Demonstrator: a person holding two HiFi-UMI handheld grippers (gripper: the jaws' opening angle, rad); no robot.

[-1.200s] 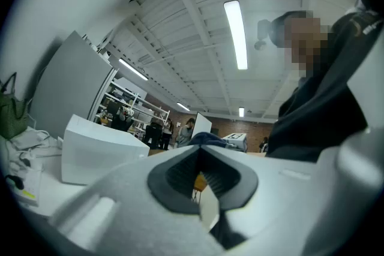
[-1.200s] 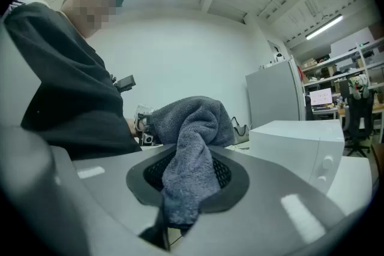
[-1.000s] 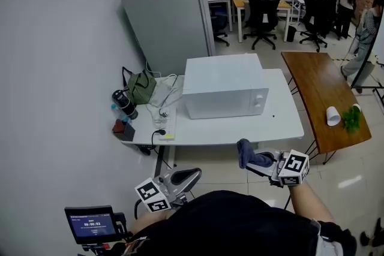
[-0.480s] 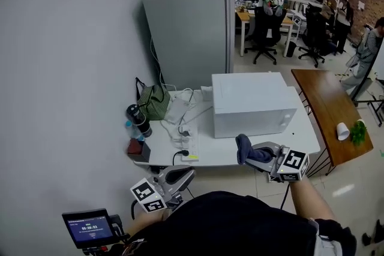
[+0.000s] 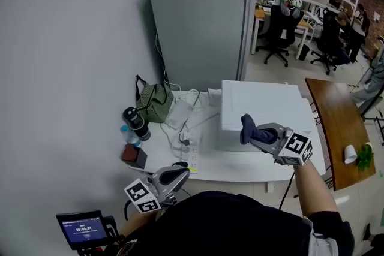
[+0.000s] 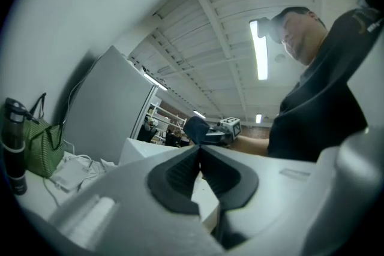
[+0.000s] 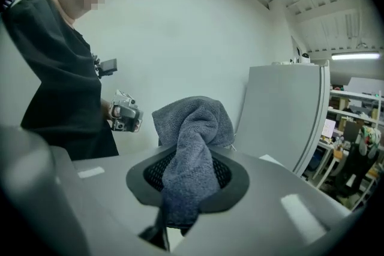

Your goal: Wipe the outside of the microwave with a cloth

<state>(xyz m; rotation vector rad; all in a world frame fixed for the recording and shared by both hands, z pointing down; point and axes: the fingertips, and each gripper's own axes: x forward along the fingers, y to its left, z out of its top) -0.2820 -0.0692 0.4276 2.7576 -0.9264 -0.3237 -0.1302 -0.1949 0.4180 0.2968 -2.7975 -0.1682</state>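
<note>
My right arm reaches forward, its gripper (image 5: 264,133) held out ahead of me with its 2 jaws clamped on a bunched cloth (image 5: 248,128). My left gripper (image 5: 175,176) sits low, tucked close to my body, its 2 jaws pressed together with nothing between them.

I am the left gripper (image 6: 200,156), tipped upward, my jaws pressed together. Past them the right gripper (image 6: 211,133) pinches a dark blue cloth (image 6: 195,127) above the white microwave (image 6: 147,150). On the bench (image 6: 33,189) at left stand a green bag (image 6: 42,150) and a dark bottle (image 6: 13,153), near a tall grey cabinet (image 6: 105,111).
</note>
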